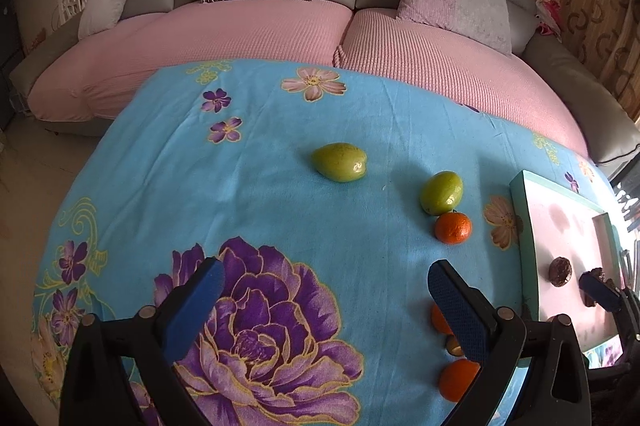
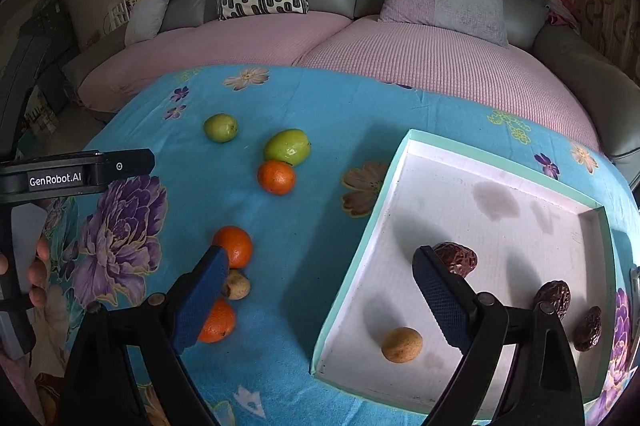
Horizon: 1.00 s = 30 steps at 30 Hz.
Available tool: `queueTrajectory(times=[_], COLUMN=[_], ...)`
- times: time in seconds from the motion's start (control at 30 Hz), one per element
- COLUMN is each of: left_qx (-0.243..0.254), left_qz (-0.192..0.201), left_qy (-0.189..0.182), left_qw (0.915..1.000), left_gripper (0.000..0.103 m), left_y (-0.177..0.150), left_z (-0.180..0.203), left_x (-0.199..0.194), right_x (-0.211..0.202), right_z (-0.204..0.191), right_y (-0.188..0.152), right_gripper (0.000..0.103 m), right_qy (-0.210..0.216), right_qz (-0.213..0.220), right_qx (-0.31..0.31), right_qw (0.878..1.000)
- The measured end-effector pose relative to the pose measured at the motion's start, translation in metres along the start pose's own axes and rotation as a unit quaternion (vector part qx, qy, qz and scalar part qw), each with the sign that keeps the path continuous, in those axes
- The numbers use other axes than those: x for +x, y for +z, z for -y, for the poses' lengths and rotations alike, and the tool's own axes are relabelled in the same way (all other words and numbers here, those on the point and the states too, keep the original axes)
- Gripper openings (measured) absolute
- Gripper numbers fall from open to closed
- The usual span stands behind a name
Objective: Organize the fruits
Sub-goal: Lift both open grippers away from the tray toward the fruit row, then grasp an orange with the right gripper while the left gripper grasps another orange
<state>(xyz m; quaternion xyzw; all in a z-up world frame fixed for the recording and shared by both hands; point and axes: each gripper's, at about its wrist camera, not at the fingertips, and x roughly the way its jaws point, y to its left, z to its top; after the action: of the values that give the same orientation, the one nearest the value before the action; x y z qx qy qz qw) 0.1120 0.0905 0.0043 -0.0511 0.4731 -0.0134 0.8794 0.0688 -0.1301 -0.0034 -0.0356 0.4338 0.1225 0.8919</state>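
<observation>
In the left wrist view, the left gripper (image 1: 326, 290) occupied the lower part of the frame with its two blue-padded fingers (image 1: 196, 310) spread wide and holding nothing, above a large purple flower printed on the turquoise floral cloth (image 1: 256, 185). At the centre of that frame lay a green pointed fruit (image 1: 340, 161), and right of it a second green fruit (image 1: 441, 193) touched a round orange citrus (image 1: 453, 227) just below it. At the far right edge the pale shallow tray with a mint-green rim (image 1: 560, 226) was partly in view. In the right wrist view, a hand (image 2: 38, 274) gripping the black handle of the left tool appeared at the left edge. The right gripper (image 2: 320, 276) stood in the lower centre, its fingers likewise spread and empty. Behind its left finger, two orange citrus fruits (image 2: 236, 246) flanked a small tan fruit (image 2: 239, 286) on the cloth. In the right half of the frame, the tray held a tan round fruit (image 2: 401, 344) at lower left and three dark wrinkled fruits (image 2: 460, 258) toward the right. A grey sofa with pink seat covers (image 2: 400, 65) filled the top of both frames.
</observation>
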Motion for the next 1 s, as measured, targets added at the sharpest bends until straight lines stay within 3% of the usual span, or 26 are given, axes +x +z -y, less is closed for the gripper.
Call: queueTrajectory(times=[0.3,0.53,0.6,0.63,0.8,0.87,1.0], left_qx=[-0.017,-0.021,-0.025,-0.027,-0.025,-0.024,-0.027], left_qz=[-0.017,-0.024,-0.025,-0.026,-0.028,-0.030,-0.032], left_qy=[0.000,-0.004,-0.004,-0.004,-0.007,-0.008,-0.012], left_qw=[0.9997,0.9995,0.9994,0.9993,0.9993,0.9992,0.9990], left_gripper=[0.103,0.103,0.103,0.103,0.103,0.103,0.103], left_y=[-0.002,-0.003,-0.003,-0.003,-0.004,-0.004,-0.004], left_z=[-0.011,-0.013,-0.014,-0.015,-0.013,-0.012,-0.010], left_x=[0.011,0.016,0.017,0.018,0.020,0.021,0.022], right_x=[0.030,0.041,0.043,0.044,0.044,0.042,0.038], right_z=[-0.052,-0.067,-0.066,-0.066,-0.070,-0.072,-0.073], right_y=[-0.016,-0.025,-0.026,-0.026,-0.028,-0.028,-0.027], right_gripper=[0.093,0.092,0.081,0.069,0.052,0.040,0.038], right_qy=[0.034,0.030,0.027,0.027,0.038,0.045,0.048], right_qz=[-0.072,-0.089,-0.094,-0.097,-0.103,-0.100,-0.095], right_qx=[-0.059,-0.077,-0.078,-0.077,-0.088,-0.091,-0.094], right_qw=[0.995,0.993,0.992,0.992,0.990,0.990,0.990])
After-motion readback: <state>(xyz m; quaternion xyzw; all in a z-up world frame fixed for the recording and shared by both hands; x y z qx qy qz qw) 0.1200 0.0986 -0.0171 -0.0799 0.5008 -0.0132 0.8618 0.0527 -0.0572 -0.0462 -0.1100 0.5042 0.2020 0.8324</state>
